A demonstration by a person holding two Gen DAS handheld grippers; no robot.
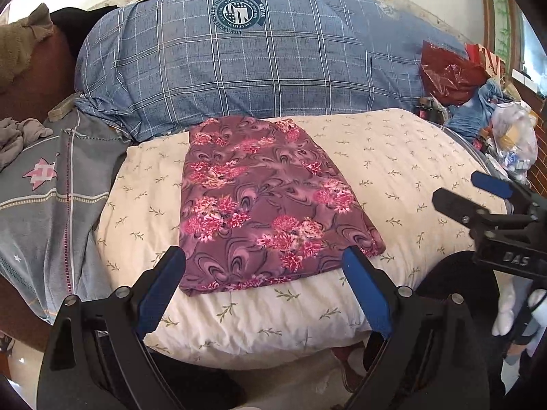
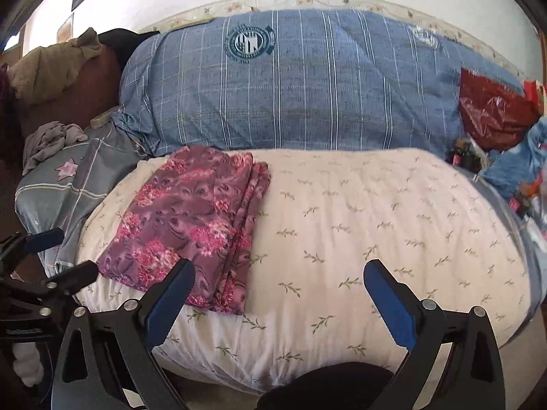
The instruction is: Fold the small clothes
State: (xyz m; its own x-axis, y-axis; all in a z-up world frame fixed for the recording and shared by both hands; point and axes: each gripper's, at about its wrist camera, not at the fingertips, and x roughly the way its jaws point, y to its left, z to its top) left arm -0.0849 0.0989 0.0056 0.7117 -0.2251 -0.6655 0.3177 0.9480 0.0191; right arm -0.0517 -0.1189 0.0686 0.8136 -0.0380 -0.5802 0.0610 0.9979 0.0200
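Cream bedding with a sprig print (image 2: pixel 342 222) fills both views; the left tool (image 1: pixel 263 266) and right tool (image 2: pixel 278 280) hover at its near edge, jaws spread wide, holding nothing. Folded flat, the purple floral garment (image 1: pixel 263 201) lies just beyond the left tool, and a blue plaid pillow (image 1: pixel 256 65) sits at the far side.

A cream quilted cushion with a green sprig print (image 2: pixel 342 225) lies bare right of the folded purple floral cloth (image 2: pixel 191 225). Behind the cushion a bulky blue plaid pillow (image 2: pixel 290 95) walls off the back; a crinkled red plastic bag (image 2: pixel 492 109) and clutter crowd its far right corner.
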